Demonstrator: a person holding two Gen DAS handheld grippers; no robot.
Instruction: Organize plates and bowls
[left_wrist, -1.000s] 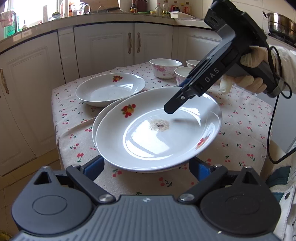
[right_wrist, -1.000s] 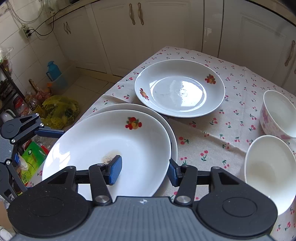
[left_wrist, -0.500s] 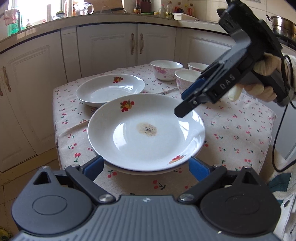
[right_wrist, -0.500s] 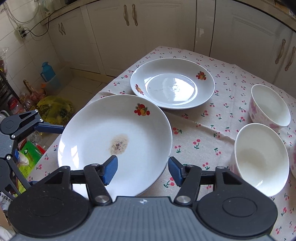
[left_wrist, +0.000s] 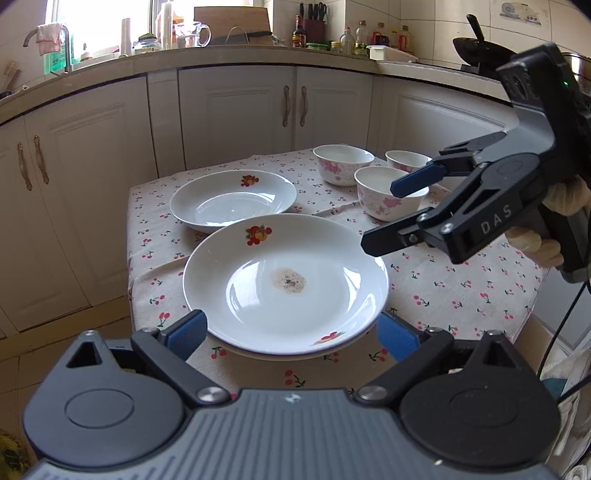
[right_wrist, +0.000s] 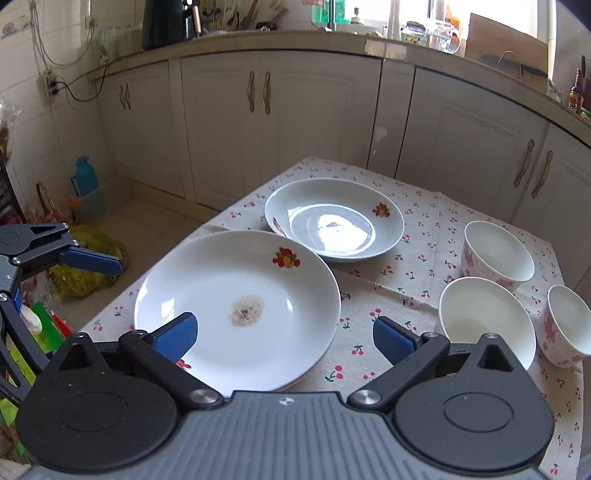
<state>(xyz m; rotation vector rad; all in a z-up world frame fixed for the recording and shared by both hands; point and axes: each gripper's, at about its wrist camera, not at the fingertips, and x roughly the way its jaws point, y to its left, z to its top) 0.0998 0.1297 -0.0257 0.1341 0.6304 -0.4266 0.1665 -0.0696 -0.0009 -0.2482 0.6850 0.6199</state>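
Resting on a second plate beneath it, the stained plate (left_wrist: 286, 284) sits at the near edge of the cherry-print tablecloth (left_wrist: 461, 291). Right gripper (right_wrist: 282, 336) has just been opening; jaws wide, nothing gripped. Left gripper (left_wrist: 291, 334) stands wide, straddling the plate's rim, pads clear.

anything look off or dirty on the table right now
Yes: the near plate, stacked on another plate, has a brownish speckled stain at its centre, so a soiled plate tops the stack. The far plate and the three bowls look clean. The cherry tablecloth is creased between the plates and bowls. Nothing looks broken or spilled.
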